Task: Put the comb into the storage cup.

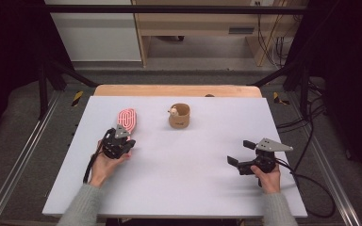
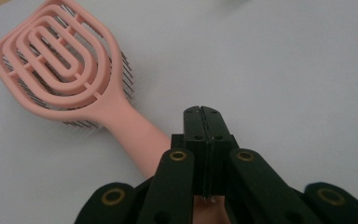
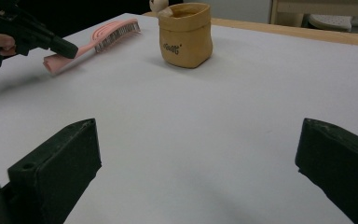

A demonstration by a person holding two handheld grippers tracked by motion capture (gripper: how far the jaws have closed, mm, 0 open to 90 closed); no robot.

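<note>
One pink hairbrush (image 1: pixel 127 120) toward the tabletop's (image 1: pixel 179 179) left edge. One tan pouch (image 1: pixel 179 116) near the far edge, one small figure (image 1: pixel 173 111) inside. Two grippers: left (image 1: pixel 124 138), right (image 1: pixel 240 151).

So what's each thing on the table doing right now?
Pink hairbrush: lying flat, bristles down, handle end at the left hand-held gripper.
Left hand-held gripper: jaws shut together, nothing between their tips, over the brush handle.
Right hand-held gripper: jaws wide open, empty, low over the table.
Tan pouch: standing upright, top open, a small toy peeking out.
White table: bare in the middle.
</note>
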